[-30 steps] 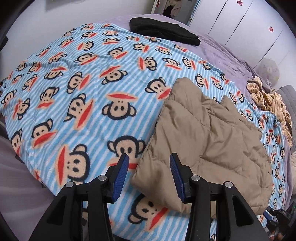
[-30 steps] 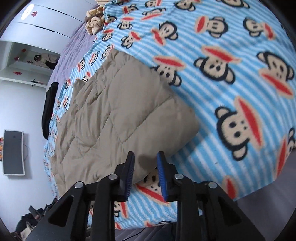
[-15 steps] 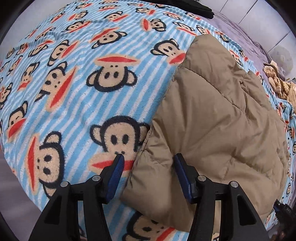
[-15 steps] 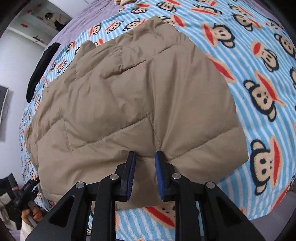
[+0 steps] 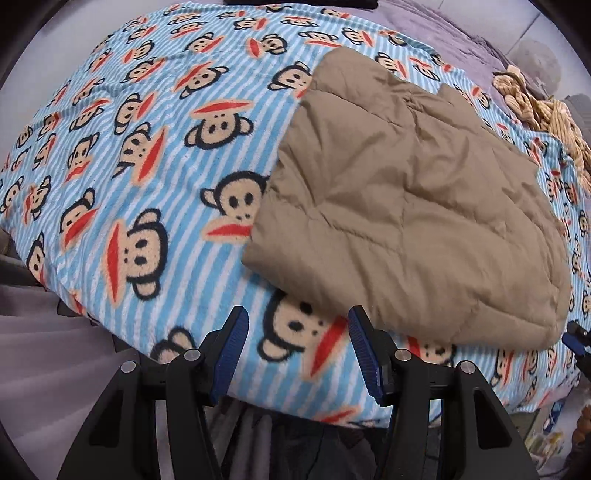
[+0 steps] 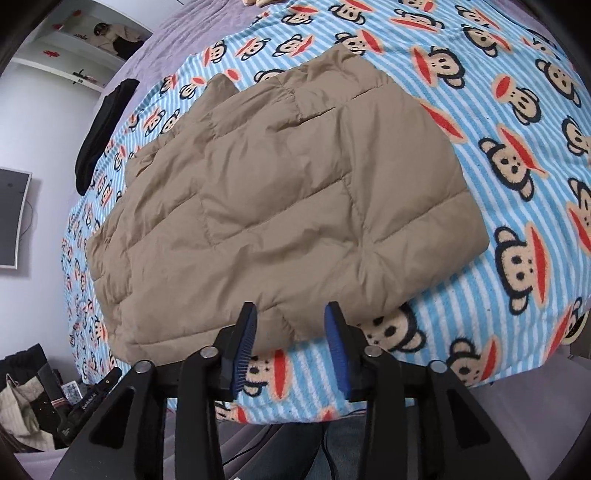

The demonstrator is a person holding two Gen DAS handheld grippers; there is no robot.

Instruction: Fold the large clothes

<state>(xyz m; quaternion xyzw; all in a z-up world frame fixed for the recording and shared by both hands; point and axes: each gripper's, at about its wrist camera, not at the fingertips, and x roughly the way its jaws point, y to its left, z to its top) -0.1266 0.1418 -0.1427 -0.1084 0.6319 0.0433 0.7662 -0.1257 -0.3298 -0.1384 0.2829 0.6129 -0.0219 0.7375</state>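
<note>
A tan quilted puffer jacket (image 5: 413, 206) lies folded into a rough rectangle on a blue striped monkey-print blanket (image 5: 155, 155). In the right wrist view the same jacket (image 6: 280, 192) fills the middle of the blanket (image 6: 517, 155). My left gripper (image 5: 295, 343) is open over the blanket's near edge, just short of the jacket's near left corner, with nothing between its blue pads. Over the jacket's near hem my right gripper (image 6: 291, 339) is also open and holds nothing.
A folded black garment (image 6: 99, 133) lies at the blanket's far side on the purple bedspread (image 6: 177, 33). A beige knitted item (image 5: 543, 110) sits at the bed's right end. Clutter and dark bags (image 6: 40, 398) stand on the floor beside the bed.
Both grippers have pulled back toward the bed's near edge. The right gripper has opened, its jaws no longer closed together over the jacket's hem. The left one stays open.
</note>
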